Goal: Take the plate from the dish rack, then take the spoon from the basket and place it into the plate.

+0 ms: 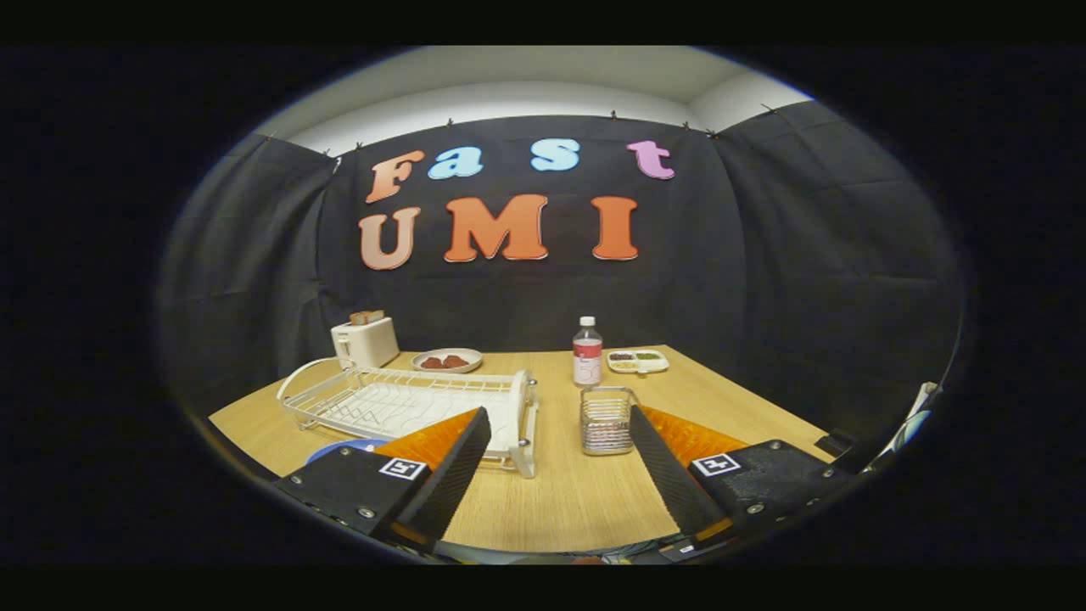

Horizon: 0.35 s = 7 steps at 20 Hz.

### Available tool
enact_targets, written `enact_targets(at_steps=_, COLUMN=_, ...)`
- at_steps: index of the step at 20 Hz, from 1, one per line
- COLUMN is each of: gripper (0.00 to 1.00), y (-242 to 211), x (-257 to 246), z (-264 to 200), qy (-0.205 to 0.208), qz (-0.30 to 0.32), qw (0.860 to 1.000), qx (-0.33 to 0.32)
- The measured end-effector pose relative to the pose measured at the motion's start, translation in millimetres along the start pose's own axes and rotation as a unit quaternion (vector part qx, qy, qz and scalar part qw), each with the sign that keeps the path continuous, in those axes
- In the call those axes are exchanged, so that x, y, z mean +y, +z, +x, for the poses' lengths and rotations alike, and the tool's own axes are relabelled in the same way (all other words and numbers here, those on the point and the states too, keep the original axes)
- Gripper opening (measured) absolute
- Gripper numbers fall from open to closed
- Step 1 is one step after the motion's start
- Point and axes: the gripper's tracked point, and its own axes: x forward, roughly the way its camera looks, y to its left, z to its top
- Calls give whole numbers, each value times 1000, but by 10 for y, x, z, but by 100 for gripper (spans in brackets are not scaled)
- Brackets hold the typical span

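Note:
My gripper (560,420) hangs open above the wooden table (560,501), with bare tabletop between its fingers. The white wire dish rack (407,403) lies just beyond the left finger, and its slots look bare. A blue plate (344,447) lies on the table in front of the rack's near left corner, mostly hidden behind the left finger. The small wire basket (607,420) stands upright just ahead of the right fingertip, and nothing sticks up out of it.
At the back of the table stand a white toaster (365,341), a dish with red food (447,361), a clear bottle (587,350) and a divided snack tray (637,361). Black cloth walls close in the table behind and at both sides.

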Motion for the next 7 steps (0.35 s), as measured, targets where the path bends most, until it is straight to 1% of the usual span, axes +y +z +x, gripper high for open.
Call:
enact_targets(at_steps=2, gripper=98, y=23, x=-124, z=-48, qy=-15, qz=3, qw=1000, qx=-8)
enact_targets(at_steps=7, gripper=98, y=-15, x=-207, z=-211, qy=-16, qz=4, qw=1000, qx=-9)
